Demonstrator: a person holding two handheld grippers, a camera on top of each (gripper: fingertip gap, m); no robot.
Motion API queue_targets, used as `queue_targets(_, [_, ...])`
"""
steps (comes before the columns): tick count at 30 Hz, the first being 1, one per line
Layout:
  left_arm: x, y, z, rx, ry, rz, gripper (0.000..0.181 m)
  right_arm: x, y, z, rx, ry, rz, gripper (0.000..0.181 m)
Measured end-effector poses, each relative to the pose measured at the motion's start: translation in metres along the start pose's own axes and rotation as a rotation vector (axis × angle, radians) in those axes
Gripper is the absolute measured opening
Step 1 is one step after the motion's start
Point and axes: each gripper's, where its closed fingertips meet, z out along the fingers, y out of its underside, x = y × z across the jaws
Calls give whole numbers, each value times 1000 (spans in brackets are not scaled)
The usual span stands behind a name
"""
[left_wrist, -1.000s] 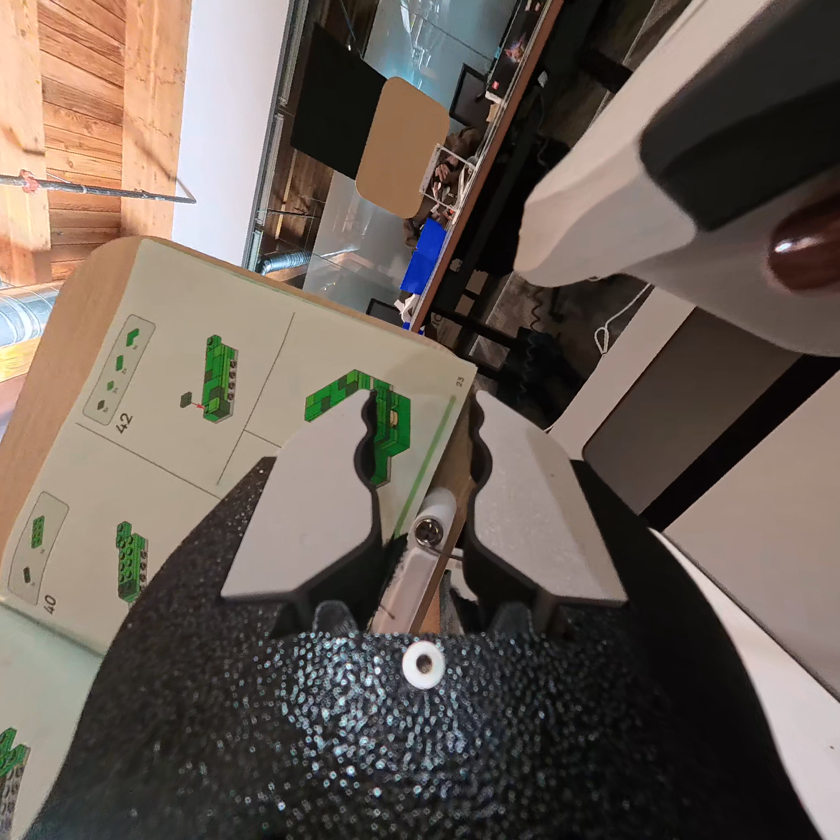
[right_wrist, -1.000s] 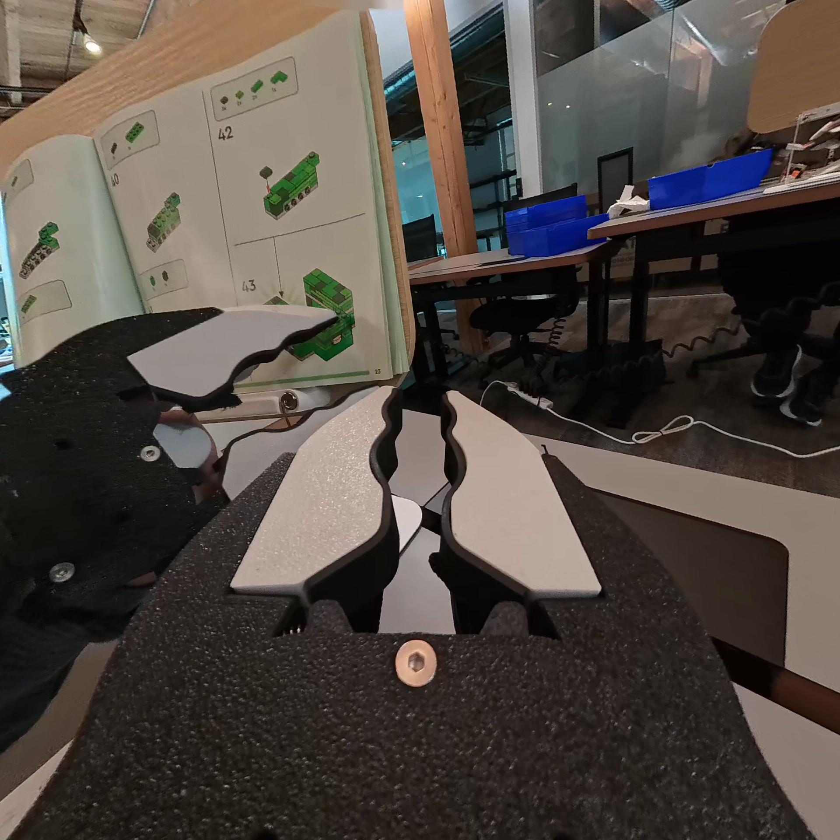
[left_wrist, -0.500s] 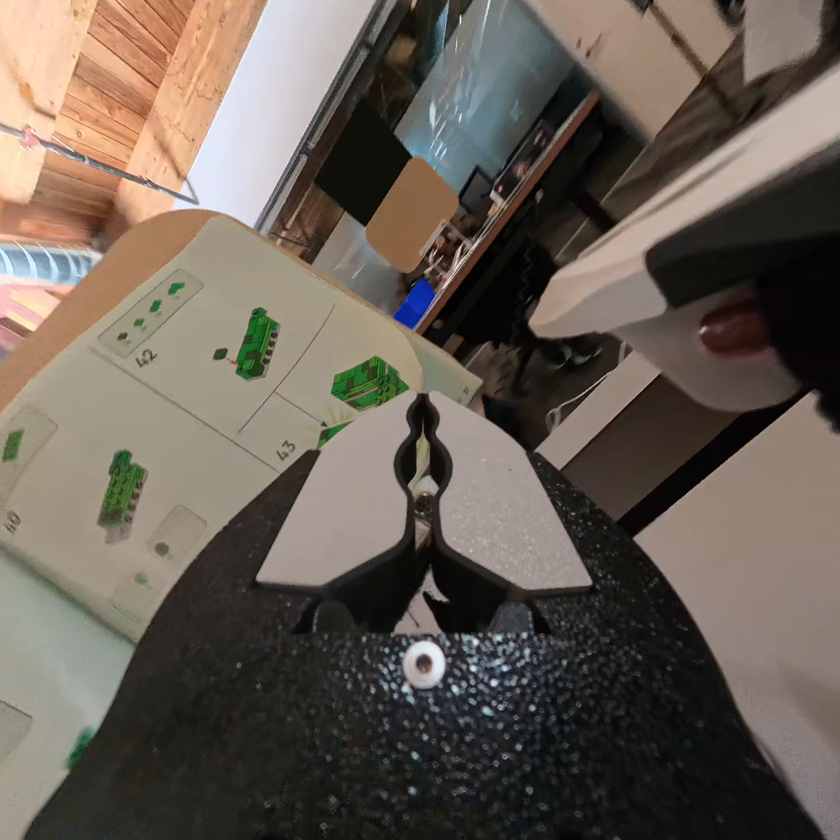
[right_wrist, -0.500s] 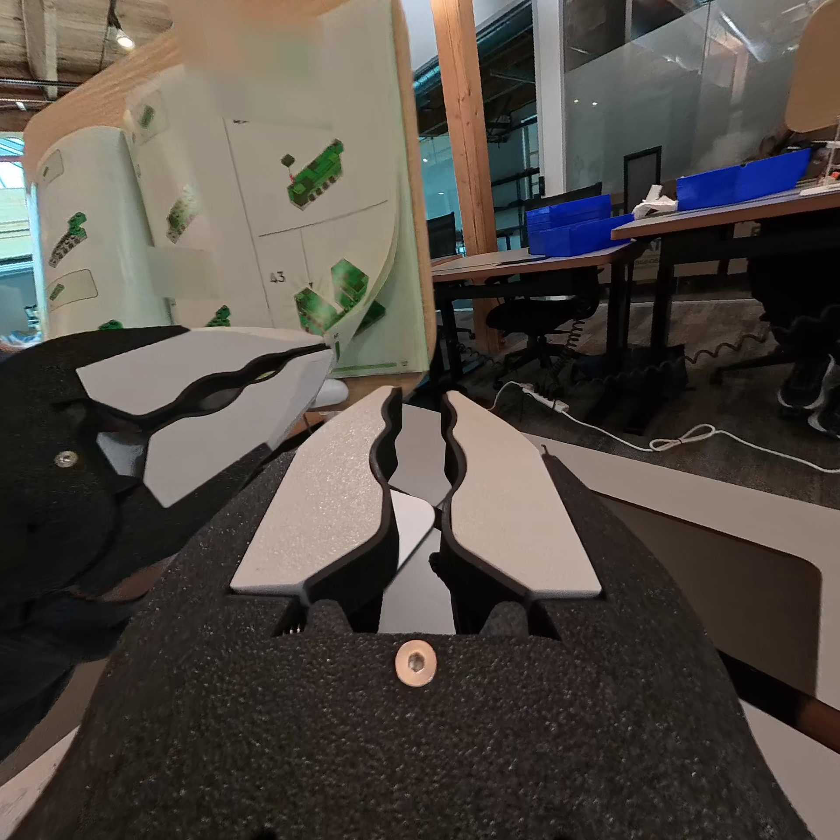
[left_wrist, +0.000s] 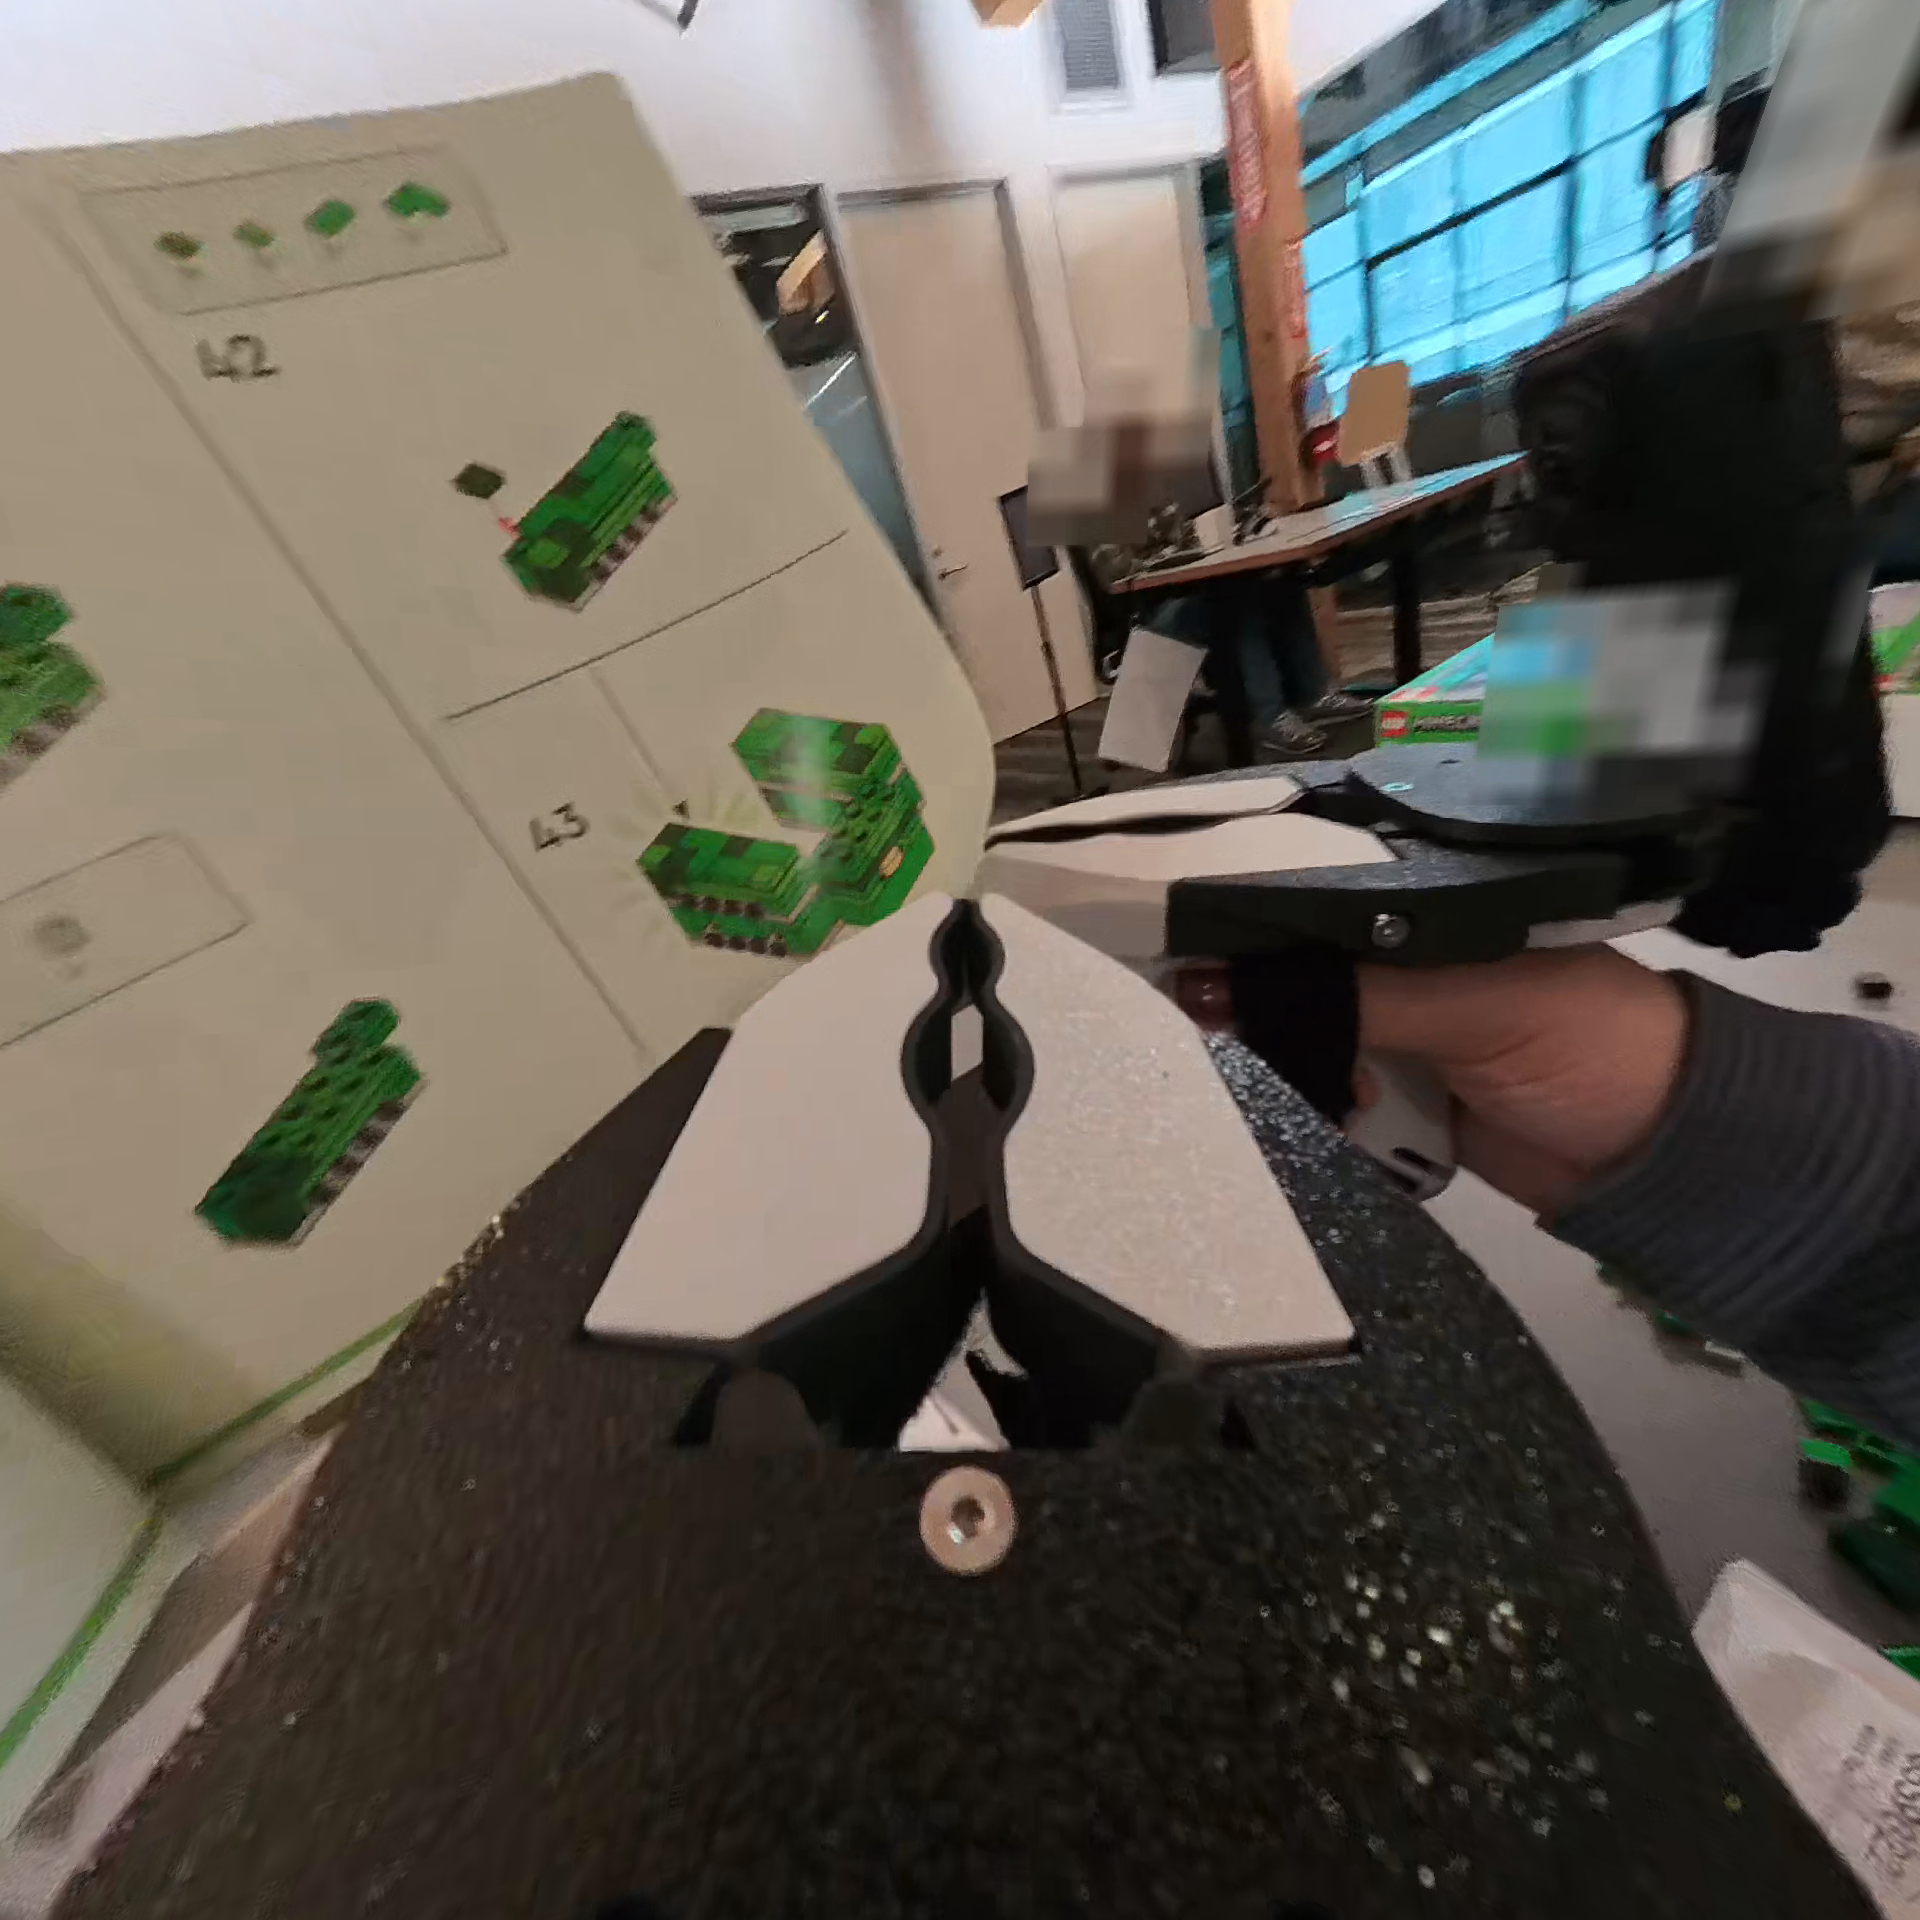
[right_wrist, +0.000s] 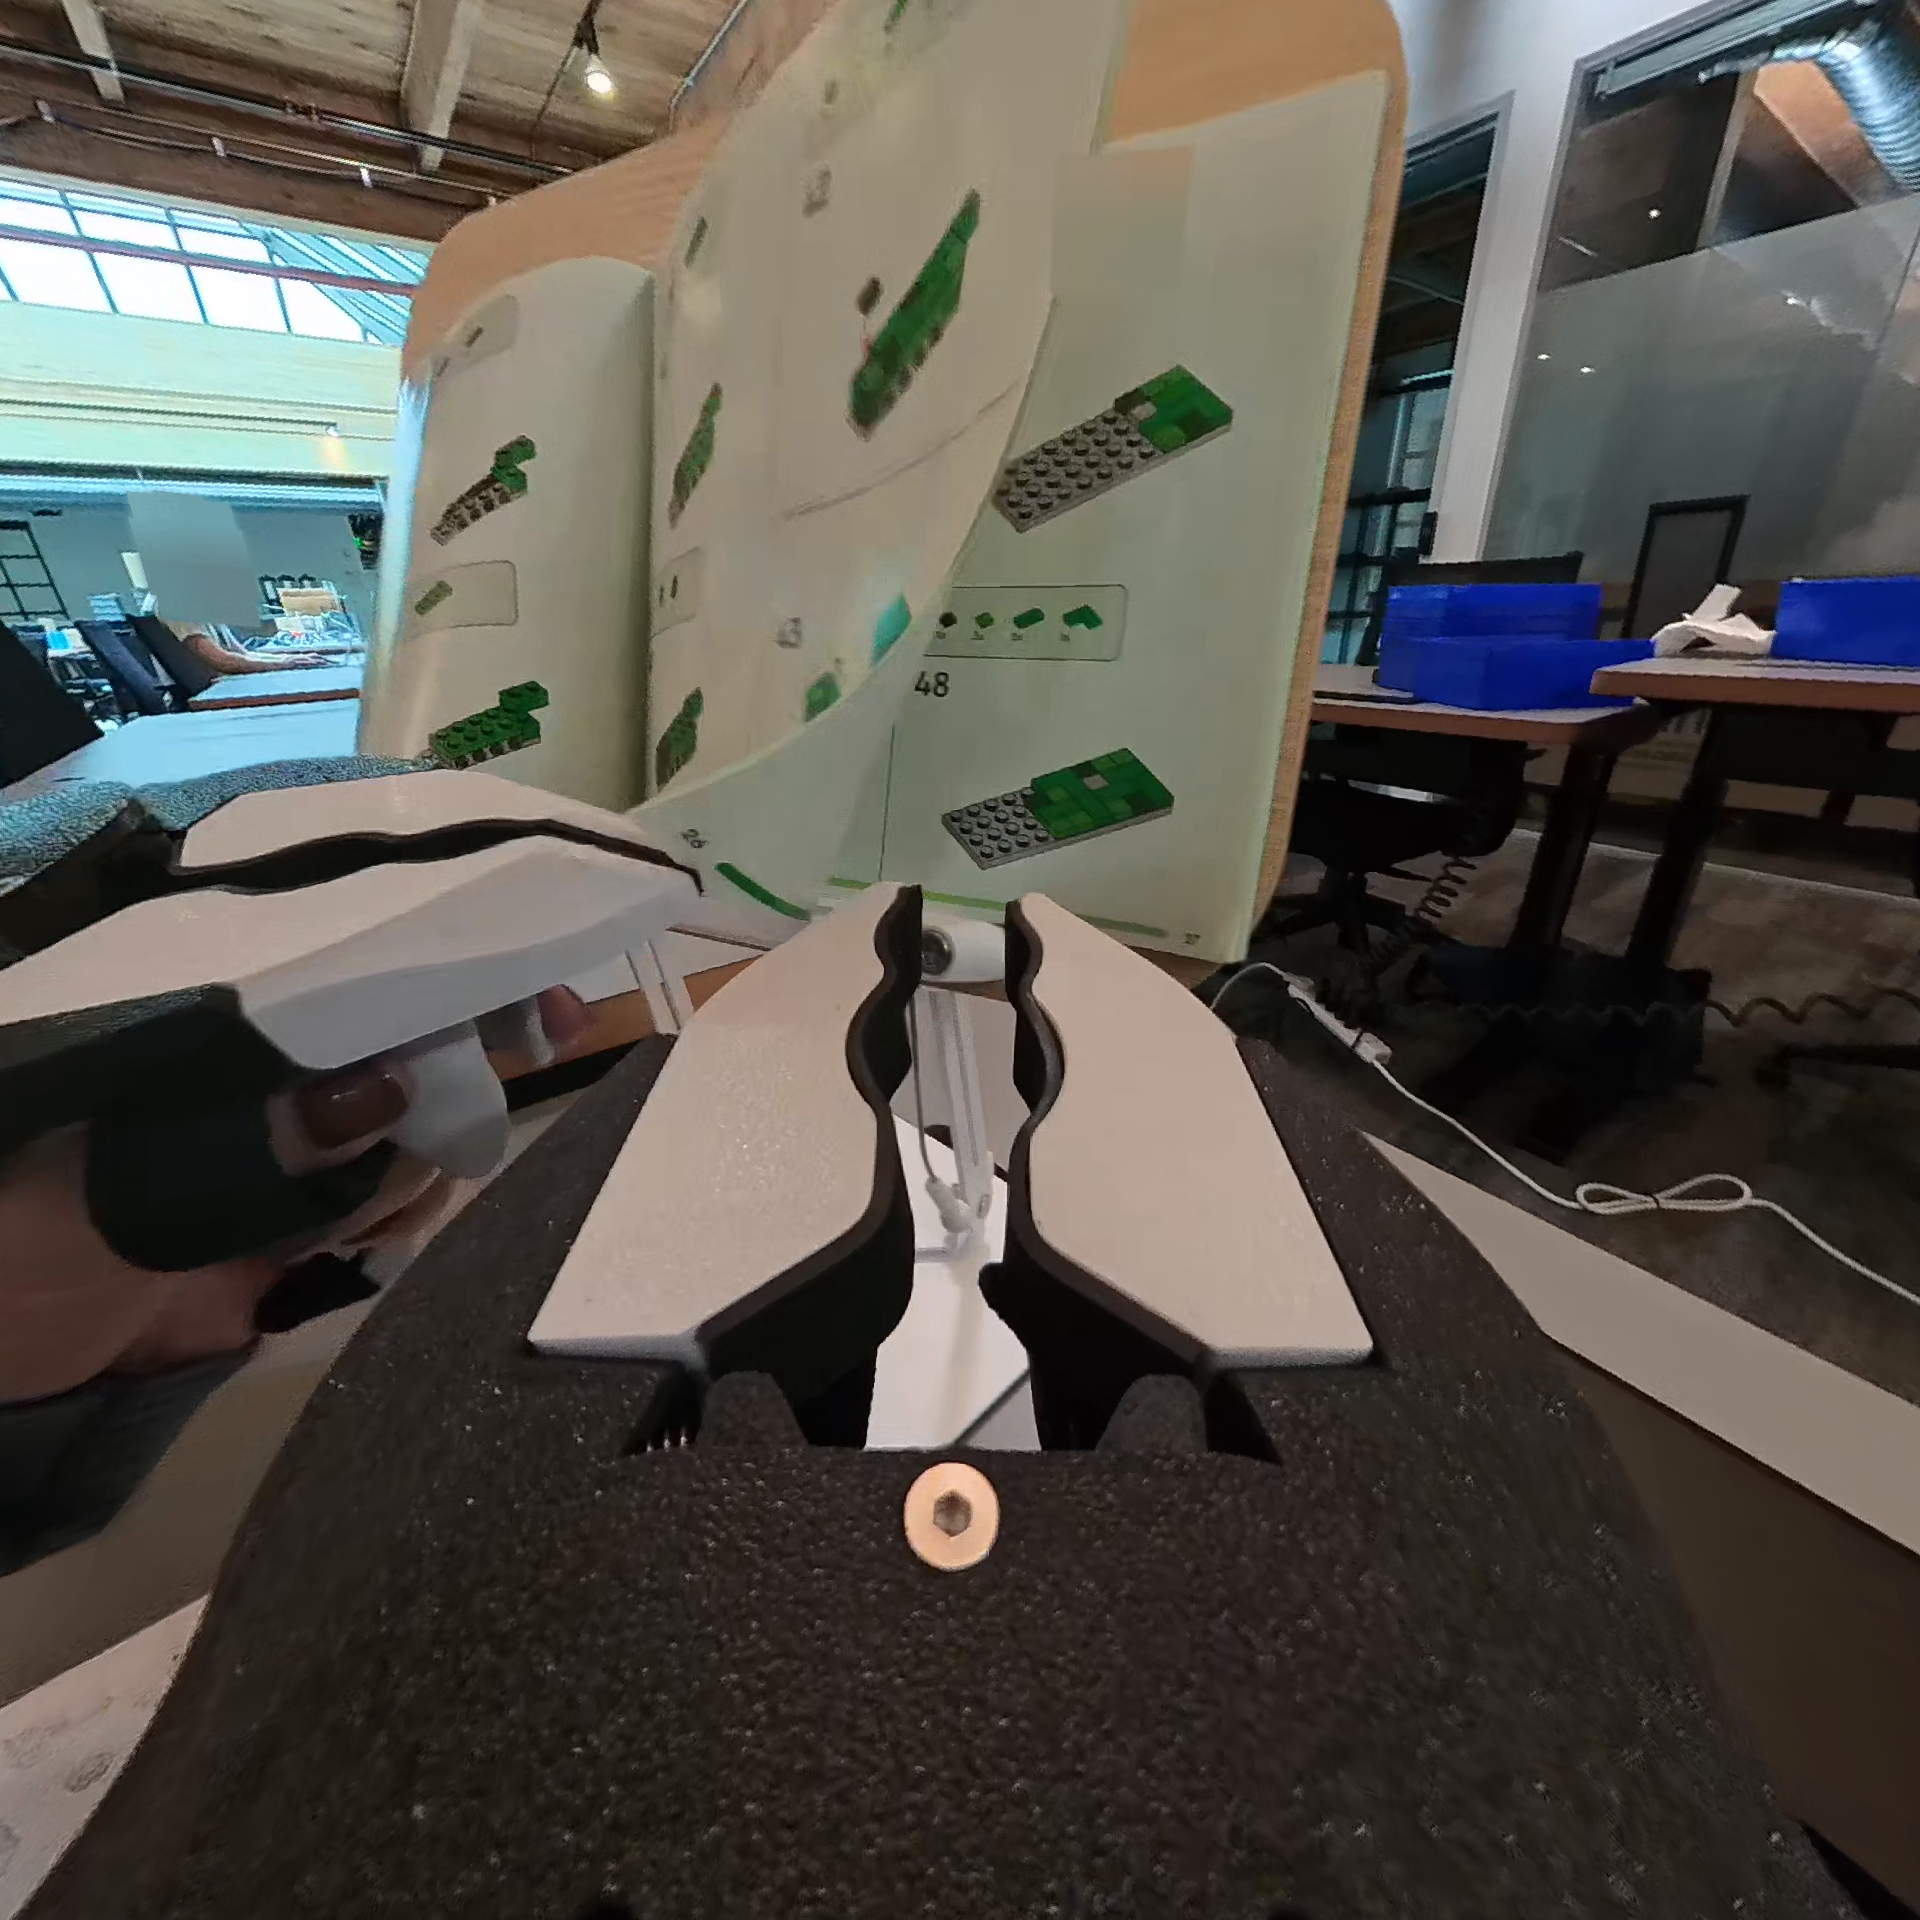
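Note:
An open brick-building instruction booklet (right_wrist: 1091, 520) stands upright against a wooden board (right_wrist: 1340, 312). My left gripper (left_wrist: 964, 909) is shut on the lower corner of one booklet page (left_wrist: 468, 623). In the right wrist view the left gripper (right_wrist: 691, 878) holds that page (right_wrist: 831, 416) curled away from the booklet, with the following page showing behind it. My right gripper (right_wrist: 963, 899) is open by a narrow gap and holds nothing. It points at the white stand joint (right_wrist: 951, 951) below the booklet. It also shows in the left wrist view (left_wrist: 997, 842), just right of the held corner.
A thin white stand arm (right_wrist: 951, 1091) props up the board. Loose green bricks (left_wrist: 1860, 1455) and a plastic bag (left_wrist: 1849, 1745) lie on the white table at right. Desks with blue bins (right_wrist: 1507, 644) stand behind. A white cable (right_wrist: 1662, 1195) lies on the floor. One gripper's finger ends stand about 5 cm off the other's.
My left gripper went from open around the page corner to shut on it, then pulled the page leftward off the booklet, uncovering the following page. My right gripper kept the same narrow gap.

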Motion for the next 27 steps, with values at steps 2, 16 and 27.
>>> queue_targets(2, [-7, 3, -3, -52, -57, 38, 0, -4, -1, 2, -2, 2, -19, 13])
queue_targets(16, [30, 3, -22, -185, 292, -38, 0, -13, -13, 6, 58, 46, -92, 12])
queue_targets(27, [30, 11, -37, -294, 345, -37, 33, -33, -11, 13, 40, -9, -175, 12])
